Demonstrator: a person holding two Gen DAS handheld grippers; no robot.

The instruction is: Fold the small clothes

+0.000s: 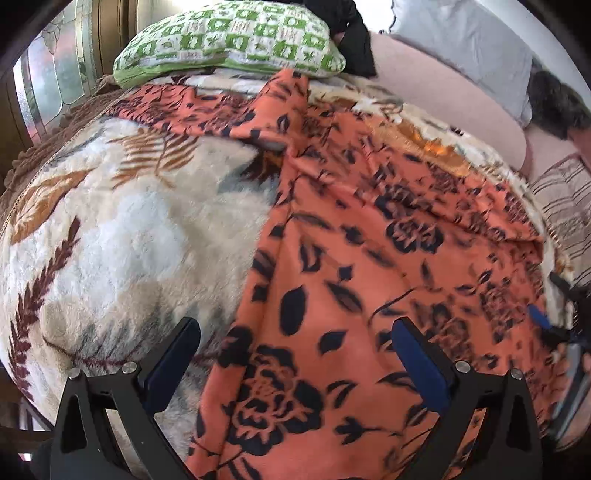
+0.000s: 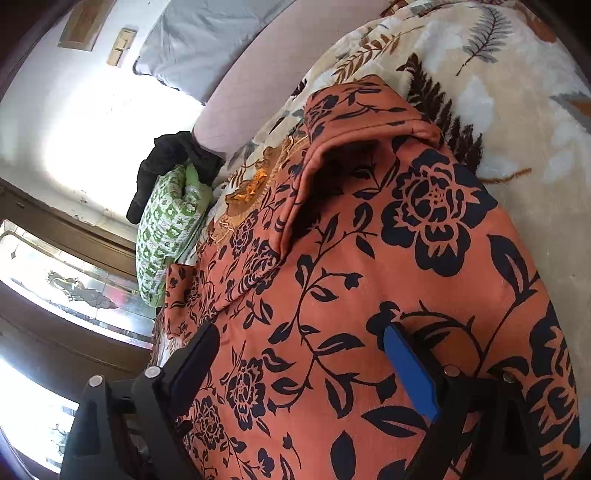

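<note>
both grippers, left gripper (image 1: 295,339) and right gripper (image 2: 301,343), hang spread wide and empty over an orange floral garment (image 1: 369,258) on a leaf-print blanket (image 1: 129,229); no writing legible.

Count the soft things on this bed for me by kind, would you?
Orange floral garment: 1
Cream leaf-print fleece blanket: 1
Green-and-white patterned pillow: 1
Grey pillow: 1
Black cloth beside the green pillow: 1
Total: 5

Orange garment (image 1: 351,258) with black floral print (rumpled, one edge folded over) lies spread across the bed's right side.
</note>
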